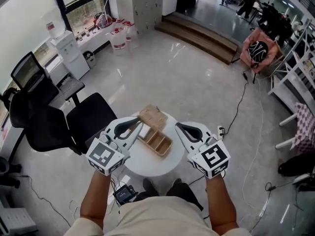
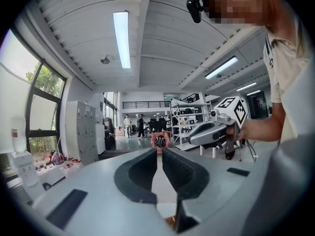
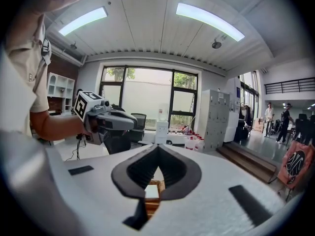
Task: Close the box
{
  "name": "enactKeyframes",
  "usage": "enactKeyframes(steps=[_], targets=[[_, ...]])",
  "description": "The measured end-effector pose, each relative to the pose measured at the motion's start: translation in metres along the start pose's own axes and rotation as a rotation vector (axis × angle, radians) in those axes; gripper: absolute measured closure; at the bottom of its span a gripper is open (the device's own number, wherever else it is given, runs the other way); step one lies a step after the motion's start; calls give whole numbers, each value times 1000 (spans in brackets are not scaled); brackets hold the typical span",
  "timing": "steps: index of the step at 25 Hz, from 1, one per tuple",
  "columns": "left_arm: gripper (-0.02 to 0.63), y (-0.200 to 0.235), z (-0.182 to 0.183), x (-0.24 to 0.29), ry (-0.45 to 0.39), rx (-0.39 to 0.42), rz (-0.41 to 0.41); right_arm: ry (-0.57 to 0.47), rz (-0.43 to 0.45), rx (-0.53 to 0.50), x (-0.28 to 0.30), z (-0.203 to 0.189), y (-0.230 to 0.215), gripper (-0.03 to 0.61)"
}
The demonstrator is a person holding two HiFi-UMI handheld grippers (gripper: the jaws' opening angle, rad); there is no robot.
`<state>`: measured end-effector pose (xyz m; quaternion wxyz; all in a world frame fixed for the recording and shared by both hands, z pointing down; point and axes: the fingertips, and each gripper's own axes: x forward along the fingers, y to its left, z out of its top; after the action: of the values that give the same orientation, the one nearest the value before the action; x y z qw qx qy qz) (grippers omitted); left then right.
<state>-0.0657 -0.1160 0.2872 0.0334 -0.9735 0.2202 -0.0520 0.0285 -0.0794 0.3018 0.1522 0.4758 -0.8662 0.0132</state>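
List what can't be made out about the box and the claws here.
- Head view: whether anything lies in the compartments of the box; too small to tell.
- Head view: part of the box's left side, covered by the left claw.
- Left gripper view: nearly all of the box, hidden by that claw's own body; only a brown sliver shows.
- Right gripper view: most of the box, hidden by the shut right claw; only a patch shows.

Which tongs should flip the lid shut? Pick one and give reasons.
Left, probably. In the head view the left tongs have their tips right beside the open lid, at its left edge. The right tongs hang slightly farther off, beside the box. Both are shut.
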Motion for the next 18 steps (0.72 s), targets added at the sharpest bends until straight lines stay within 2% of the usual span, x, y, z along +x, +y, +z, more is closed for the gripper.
enactKeyframes(steps=[10,18], targets=[[578,29,0,10,30,-6,58,-5,70,-17,31,-4,-21,586],[578,53,-14,25,58,-12,116,1,130,-14,57,-12,-39,586]])
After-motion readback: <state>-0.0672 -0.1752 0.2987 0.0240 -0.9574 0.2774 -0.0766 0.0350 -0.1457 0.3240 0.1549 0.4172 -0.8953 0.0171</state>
